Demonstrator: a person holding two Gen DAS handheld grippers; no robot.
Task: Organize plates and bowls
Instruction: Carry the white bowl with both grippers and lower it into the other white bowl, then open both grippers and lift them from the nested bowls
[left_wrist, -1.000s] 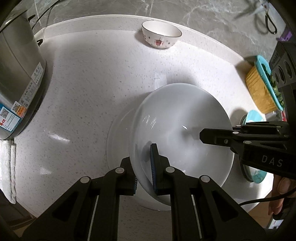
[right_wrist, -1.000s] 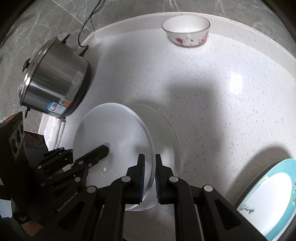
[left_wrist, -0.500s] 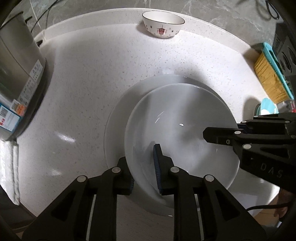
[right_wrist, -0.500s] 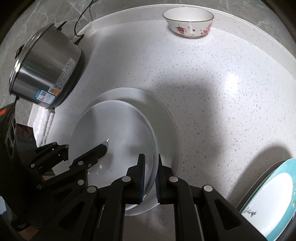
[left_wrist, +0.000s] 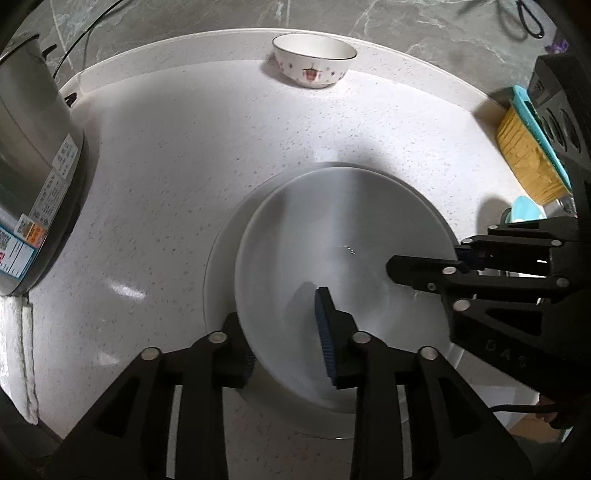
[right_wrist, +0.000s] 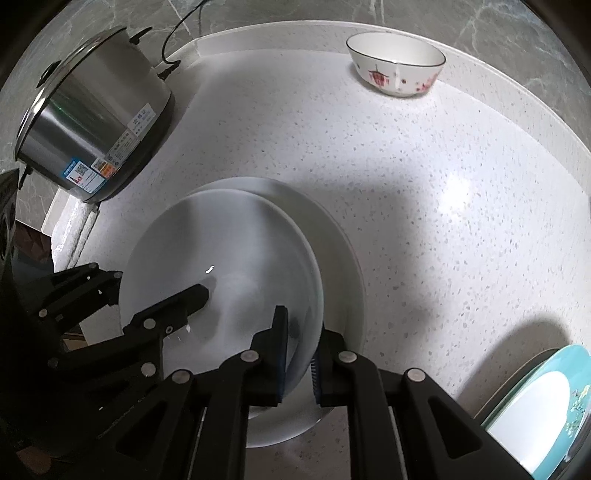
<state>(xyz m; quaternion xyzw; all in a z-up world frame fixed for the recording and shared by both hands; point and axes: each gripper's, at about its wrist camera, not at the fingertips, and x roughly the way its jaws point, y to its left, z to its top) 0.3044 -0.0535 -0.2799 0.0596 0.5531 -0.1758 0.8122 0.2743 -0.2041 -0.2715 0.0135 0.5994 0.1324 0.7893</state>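
Observation:
A white plate (left_wrist: 332, 258) (right_wrist: 229, 251) lies nearly flat on top of a larger white plate (left_wrist: 221, 266) (right_wrist: 340, 266) on the speckled counter. My left gripper (left_wrist: 286, 343) straddles the top plate's near rim. Its jaws are opening, one finger inside the dish and one outside, and the pads no longer pinch the rim. My right gripper (right_wrist: 299, 354) is shut on the opposite rim of the same plate, one pad above it and one below. A small flowered bowl (left_wrist: 314, 66) (right_wrist: 397, 66) stands alone at the counter's back edge.
A steel rice cooker (right_wrist: 92, 118) (left_wrist: 29, 177) with its cord stands at the left. At the right lie a teal-rimmed plate (right_wrist: 535, 406) and a teal and yellow brush (left_wrist: 528, 155). A folded white cloth (right_wrist: 70, 236) lies beside the cooker.
The top plate has come down from a tilt to lie almost flat on the larger plate. My left jaws have spread apart off its rim. The right grip is unchanged.

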